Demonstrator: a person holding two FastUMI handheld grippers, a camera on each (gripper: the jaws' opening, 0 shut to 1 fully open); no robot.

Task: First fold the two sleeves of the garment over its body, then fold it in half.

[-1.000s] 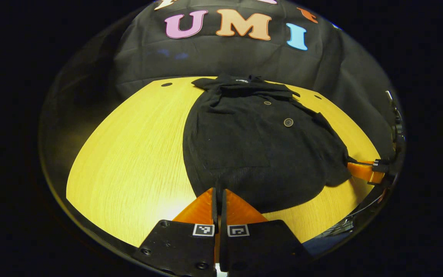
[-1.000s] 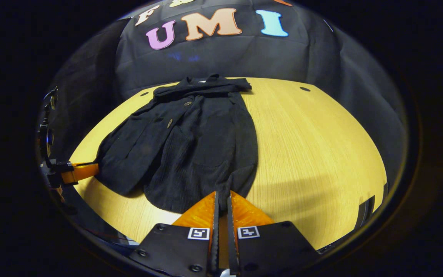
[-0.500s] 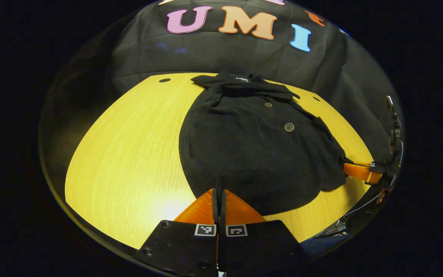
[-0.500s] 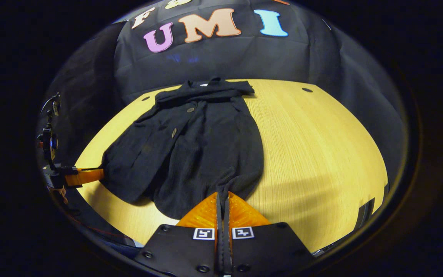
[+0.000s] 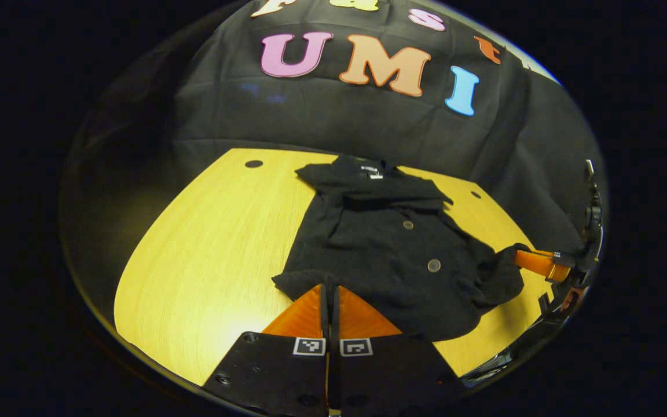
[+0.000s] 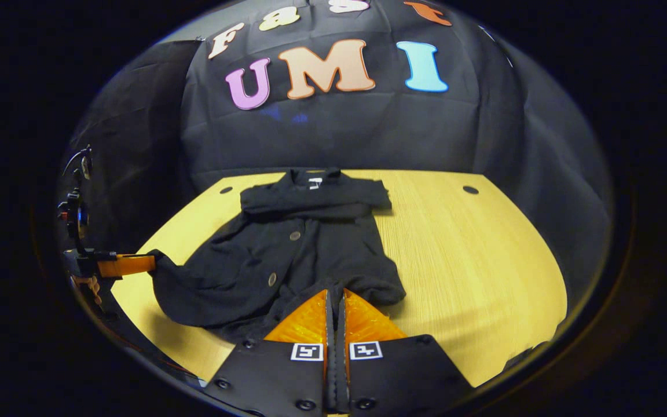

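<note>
The left tool (image 5: 329,301) is closed, its two fingers pinching the hem corner of the garment (image 5: 388,249). The right tool (image 6: 336,307) is likewise clamped on the other hem corner. Each tool also appears at the edge of the other's view, hem cloth bunched at its tip.

The sleeves look already laid over the body, so the step in hand seems to be the fold in half. To do it well, both corners should rise level and travel together toward the collar, keeping the hem taut between the tools so the sleeves don't slide out, then land edge on edge.

The garment lies on the worktop (image 5: 206,243), long axis running away from the tools, collar toward the far wall, hem nearest and lifted.
</note>
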